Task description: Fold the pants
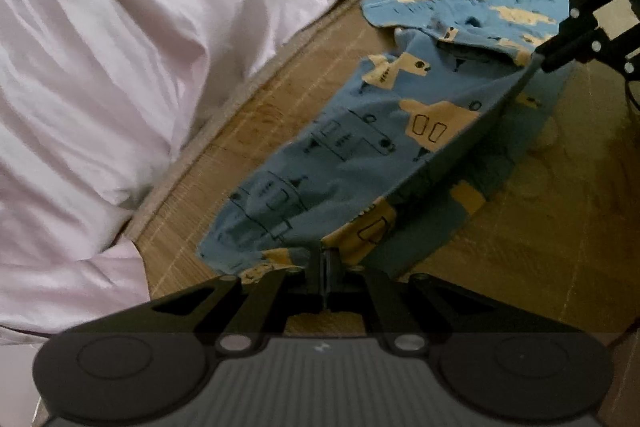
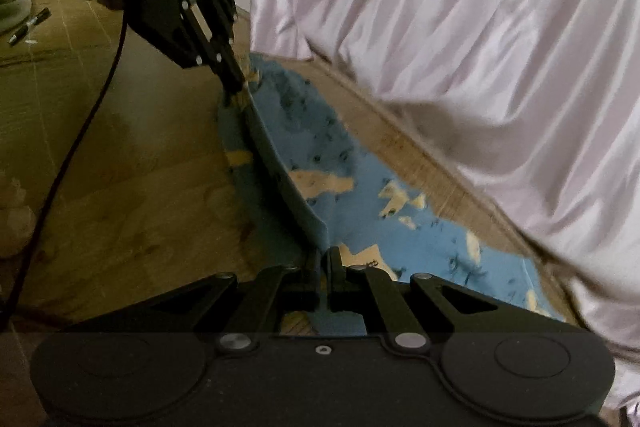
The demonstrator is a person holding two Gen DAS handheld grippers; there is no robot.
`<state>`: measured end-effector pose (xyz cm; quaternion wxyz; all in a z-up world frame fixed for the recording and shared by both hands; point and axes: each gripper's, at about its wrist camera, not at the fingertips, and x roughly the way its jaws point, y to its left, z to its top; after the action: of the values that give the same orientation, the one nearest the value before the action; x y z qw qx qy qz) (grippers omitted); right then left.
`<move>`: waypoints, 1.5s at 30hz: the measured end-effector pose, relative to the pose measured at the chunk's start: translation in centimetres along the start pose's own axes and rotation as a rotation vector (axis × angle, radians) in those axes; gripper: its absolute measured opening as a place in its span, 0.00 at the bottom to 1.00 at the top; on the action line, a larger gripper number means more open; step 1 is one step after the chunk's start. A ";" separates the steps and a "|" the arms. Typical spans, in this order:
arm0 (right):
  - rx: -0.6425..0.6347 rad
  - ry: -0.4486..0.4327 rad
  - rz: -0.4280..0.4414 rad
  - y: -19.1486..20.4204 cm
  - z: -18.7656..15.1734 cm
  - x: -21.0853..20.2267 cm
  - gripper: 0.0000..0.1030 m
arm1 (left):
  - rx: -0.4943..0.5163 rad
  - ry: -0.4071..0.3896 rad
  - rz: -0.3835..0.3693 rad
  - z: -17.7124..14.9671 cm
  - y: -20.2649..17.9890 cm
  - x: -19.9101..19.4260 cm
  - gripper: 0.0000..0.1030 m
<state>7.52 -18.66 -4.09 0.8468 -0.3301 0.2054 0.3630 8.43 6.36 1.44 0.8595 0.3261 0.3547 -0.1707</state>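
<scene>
Blue pants (image 1: 352,143) with a yellow and black print lie on a woven mat, lengthwise beside a bed. My left gripper (image 1: 325,259) is shut on the near end of the pants' lifted edge. My right gripper (image 1: 538,61) is shut on the far end of the same edge. The edge stretches taut between both, raised off the mat, with another layer lying flat beneath. In the right wrist view the pants (image 2: 340,163) run from my right gripper (image 2: 325,259) up to the left gripper (image 2: 236,87).
A pale pink satin bedsheet (image 1: 140,47) hangs along the left of the mat (image 1: 540,247); it also shows in the right wrist view (image 2: 480,47). A dark cable (image 2: 80,131) crosses the floor. A marker pen (image 2: 30,27) and white items lie far left.
</scene>
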 end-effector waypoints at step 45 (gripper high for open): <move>0.692 0.106 -0.155 -19.4 -3.9 -0.1 0.99 | -0.958 -0.135 -0.540 9.1 -0.7 8.5 0.85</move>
<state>21.58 -31.53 1.24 0.9216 -0.0565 0.3342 0.1892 18.43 -0.85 -0.09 0.8583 -0.2155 0.4076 -0.2253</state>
